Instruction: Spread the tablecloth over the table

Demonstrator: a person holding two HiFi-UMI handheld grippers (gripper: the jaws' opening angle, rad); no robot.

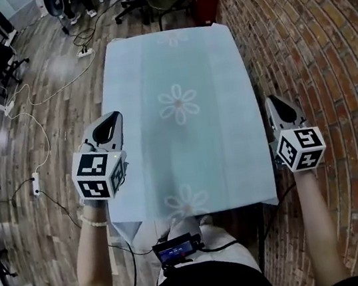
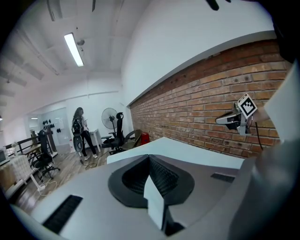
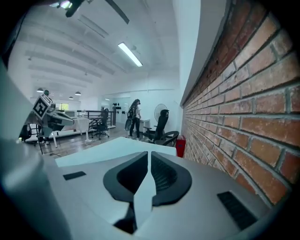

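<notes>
Pinching pale blue flower-printed tablecloth (image 1: 174, 72) at its side edges — left tool (image 1: 111, 121) clamped shut on cloth fold, right tool (image 1: 272, 102) likewise — cloth spread flat, near-left corner drooping.

pale blue cloth tablecloth (image 1: 174, 72) with white daisy print looks thin, soft and matt. red brick wall (image 1: 326, 48) is rough and gritty. brown wood plank floor (image 1: 53, 71) has a slight sheen. left gripper (image 1: 111, 120) and right gripper (image 1: 274, 102): smooth matt grey plastic, with black ribbed pads (image 2: 162, 176).
</notes>
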